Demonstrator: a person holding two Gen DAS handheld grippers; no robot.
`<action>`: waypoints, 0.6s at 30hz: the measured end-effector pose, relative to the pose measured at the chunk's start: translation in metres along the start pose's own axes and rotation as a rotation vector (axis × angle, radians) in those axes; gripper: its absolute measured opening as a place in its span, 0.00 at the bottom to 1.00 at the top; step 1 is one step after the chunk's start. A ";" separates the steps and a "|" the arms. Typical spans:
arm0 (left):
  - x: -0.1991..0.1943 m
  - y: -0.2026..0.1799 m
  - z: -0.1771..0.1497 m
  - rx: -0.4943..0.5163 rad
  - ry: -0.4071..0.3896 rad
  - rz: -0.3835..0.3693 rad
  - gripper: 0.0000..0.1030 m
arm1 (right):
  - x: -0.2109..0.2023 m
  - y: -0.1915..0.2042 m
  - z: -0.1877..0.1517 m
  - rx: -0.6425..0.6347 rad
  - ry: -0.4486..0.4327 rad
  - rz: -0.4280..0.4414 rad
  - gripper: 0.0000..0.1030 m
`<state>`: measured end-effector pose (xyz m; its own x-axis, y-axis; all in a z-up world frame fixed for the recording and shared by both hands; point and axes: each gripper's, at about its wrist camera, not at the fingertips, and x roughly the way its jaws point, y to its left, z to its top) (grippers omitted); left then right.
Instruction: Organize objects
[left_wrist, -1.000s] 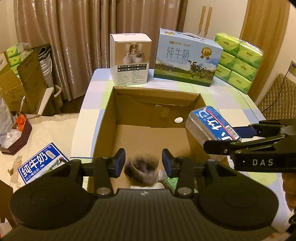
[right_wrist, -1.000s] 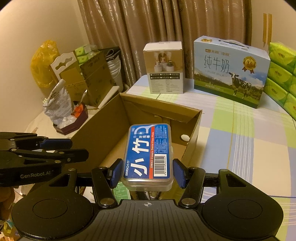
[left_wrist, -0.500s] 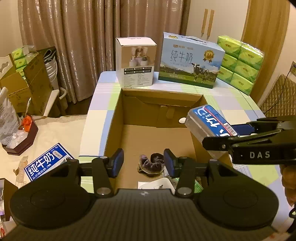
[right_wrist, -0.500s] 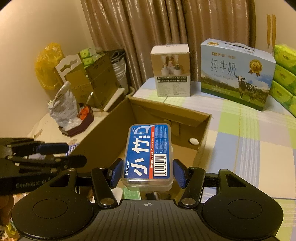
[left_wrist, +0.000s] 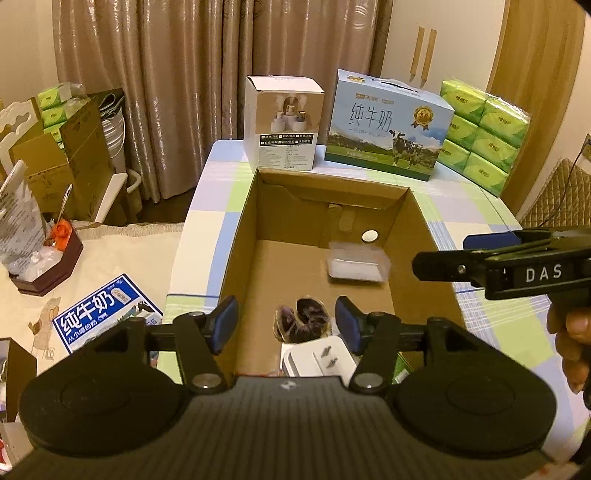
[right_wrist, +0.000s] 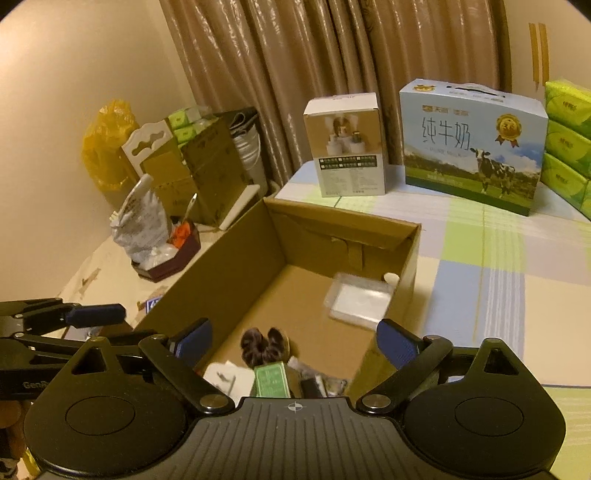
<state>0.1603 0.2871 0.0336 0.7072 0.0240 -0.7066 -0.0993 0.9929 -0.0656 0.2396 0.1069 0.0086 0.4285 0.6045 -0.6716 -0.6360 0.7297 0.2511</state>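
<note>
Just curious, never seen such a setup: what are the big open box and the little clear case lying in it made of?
The open box looks like plain brown corrugated cardboard: matte, with folded flaps and creases. The clear case seems to be see-through plastic with a whitish inside, though it is blurred here, so its finish is hard to judge.

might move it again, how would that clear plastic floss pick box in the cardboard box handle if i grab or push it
The floss pick box looks like rigid plastic, so it should hold its shape between jaws. Its smooth, glossy sides could slip. Lying flat and low on the cardboard box floor, it would probably slide, not roll or tip.
</note>
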 end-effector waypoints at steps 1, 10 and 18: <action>-0.003 -0.001 -0.002 -0.002 -0.002 0.001 0.58 | -0.003 0.001 -0.002 0.000 0.000 -0.004 0.90; -0.041 -0.008 -0.017 0.007 -0.022 0.032 0.84 | -0.046 0.021 -0.022 0.003 0.000 -0.070 0.98; -0.089 -0.013 -0.031 0.020 -0.070 0.057 0.99 | -0.087 0.046 -0.044 0.039 0.019 -0.106 0.98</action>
<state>0.0766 0.2685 0.0756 0.7480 0.0881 -0.6578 -0.1271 0.9918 -0.0117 0.1451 0.0735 0.0484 0.4790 0.5176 -0.7090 -0.5621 0.8012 0.2052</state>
